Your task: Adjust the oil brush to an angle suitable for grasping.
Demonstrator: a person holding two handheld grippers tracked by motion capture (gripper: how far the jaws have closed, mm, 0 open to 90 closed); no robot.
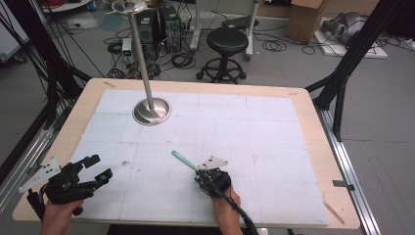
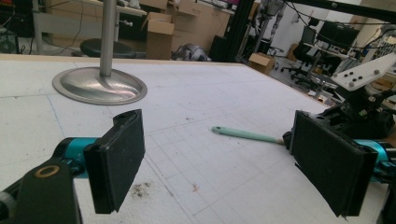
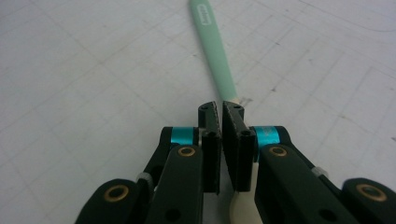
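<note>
Right gripper (image 1: 204, 172) clamped on slim mint-green plastic-handled tool (image 1: 183, 159), lying mid-desk (handle toward 11 o'clock). Left gripper (image 1: 97, 169) spread wide, empty, at 7 o'clock on white gridded desk (image 1: 274, 147).

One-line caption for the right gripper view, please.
Right claw shut on a mint-green handled tool, its handle stretching away over the white gridded table.

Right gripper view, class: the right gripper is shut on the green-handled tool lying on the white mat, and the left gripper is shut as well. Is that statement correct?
Not quite. The left gripper is open: the left gripper view shows its two black jaws set wide apart with nothing between them. The rest holds: the right gripper is shut on the green-handled tool, which lies on the white mat.
</note>
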